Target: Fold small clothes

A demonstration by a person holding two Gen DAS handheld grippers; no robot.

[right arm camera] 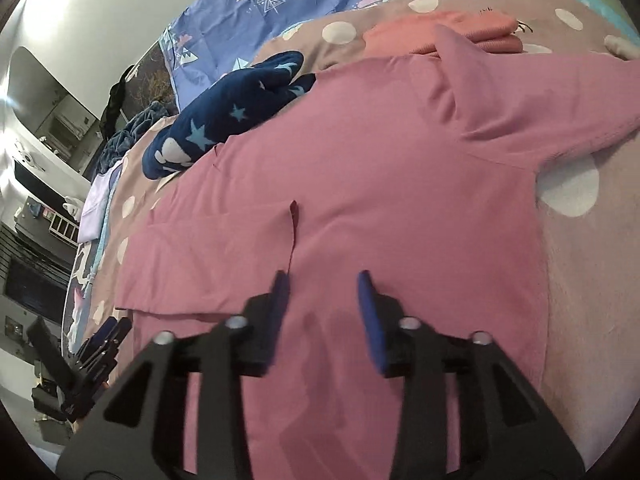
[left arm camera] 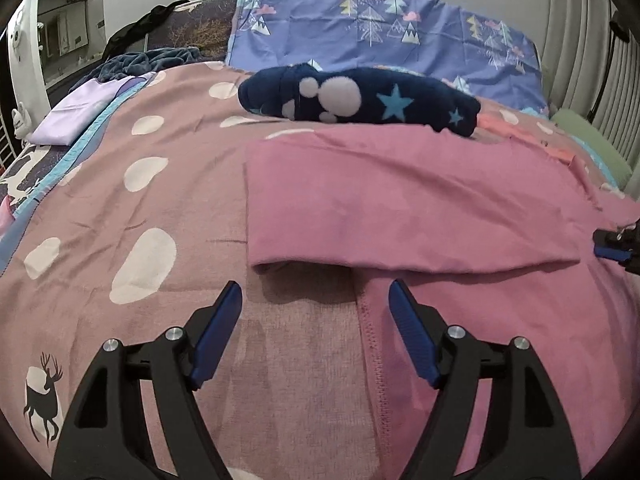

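Note:
A pink shirt (left arm camera: 400,204) lies spread on the bed, with one part folded over onto the rest; its folded edge runs just ahead of my left gripper (left arm camera: 316,296). The left gripper is open and empty, low over the shirt's left hem. The shirt also fills the right wrist view (right arm camera: 380,168), one sleeve (right arm camera: 512,96) lying at the upper right. My right gripper (right arm camera: 324,284) is open and empty just above the shirt's middle. It also shows at the right edge of the left wrist view (left arm camera: 616,248). The left gripper shows at the lower left of the right wrist view (right arm camera: 100,344).
A folded dark blue garment with stars (left arm camera: 360,100) lies behind the shirt. A folded salmon garment (right arm camera: 440,32) lies at the back right. The bed has a dusty pink spotted cover (left arm camera: 140,200), a blue patterned pillow (left arm camera: 380,28), a lilac cloth (left arm camera: 76,116) and a green pillow (left arm camera: 592,144).

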